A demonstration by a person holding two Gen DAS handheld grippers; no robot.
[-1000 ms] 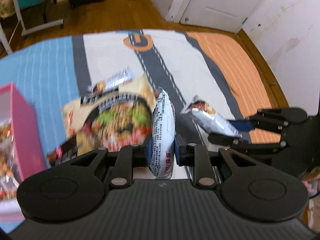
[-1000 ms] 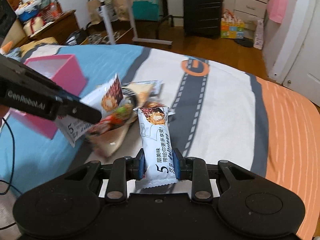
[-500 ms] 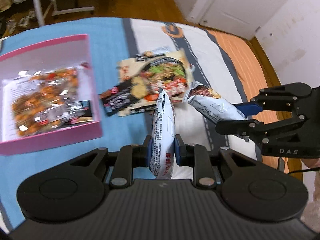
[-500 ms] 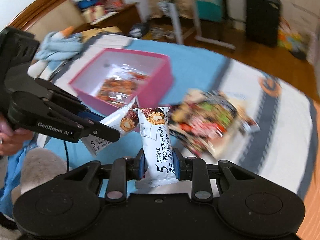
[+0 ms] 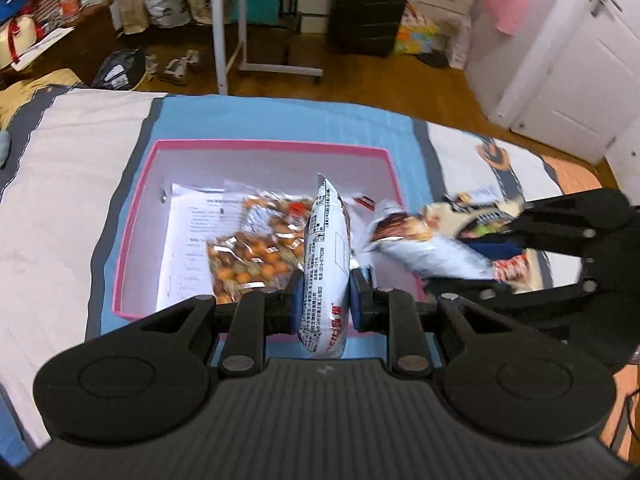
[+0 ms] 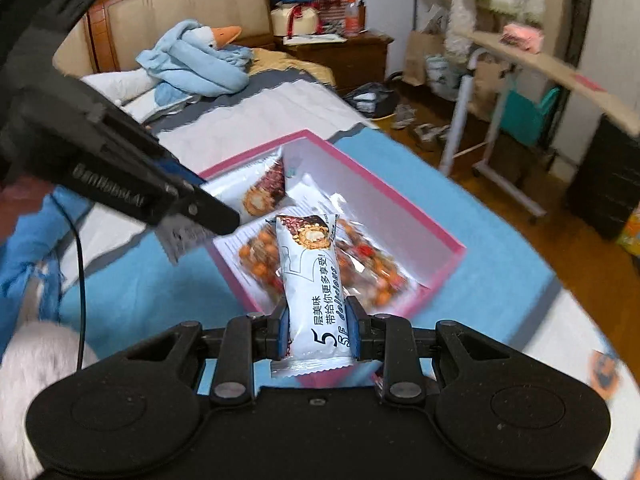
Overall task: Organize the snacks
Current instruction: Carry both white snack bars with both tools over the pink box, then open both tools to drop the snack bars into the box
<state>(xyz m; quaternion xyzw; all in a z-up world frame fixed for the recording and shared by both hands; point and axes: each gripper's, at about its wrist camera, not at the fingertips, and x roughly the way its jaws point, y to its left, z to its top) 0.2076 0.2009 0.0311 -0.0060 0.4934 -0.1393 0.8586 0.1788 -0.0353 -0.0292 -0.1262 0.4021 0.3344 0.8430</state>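
Note:
A pink box (image 5: pixel 132 236) with a white inside lies on the blue part of the bedspread; a bag of orange nuts (image 5: pixel 248 264) and a printed sheet (image 5: pixel 188 248) lie in it. My left gripper (image 5: pixel 325 300) is shut on a white snack bar (image 5: pixel 326 256), held on edge above the box's near right corner. My right gripper (image 6: pixel 318 330) is shut on a second white snack bar (image 6: pixel 310 280), above the box (image 6: pixel 404 216) and the nut bag (image 6: pixel 260 260). In the left wrist view the right gripper (image 5: pixel 492 258) with its bar (image 5: pixel 424 252) is at the right, blurred.
Several snack packets (image 5: pixel 480 216) lie on the bedspread right of the box. A blue goose plush (image 6: pixel 196 60) rests near the headboard. Beyond the bed's edge are a wooden floor, a white rolling table (image 5: pixel 240 32), a black suitcase (image 5: pixel 368 4) and a white door (image 5: pixel 580 52).
Both grippers have swung left from over the snack pile to over the pink box, each still holding its snack bar. The box has come from the view's edge to its middle.

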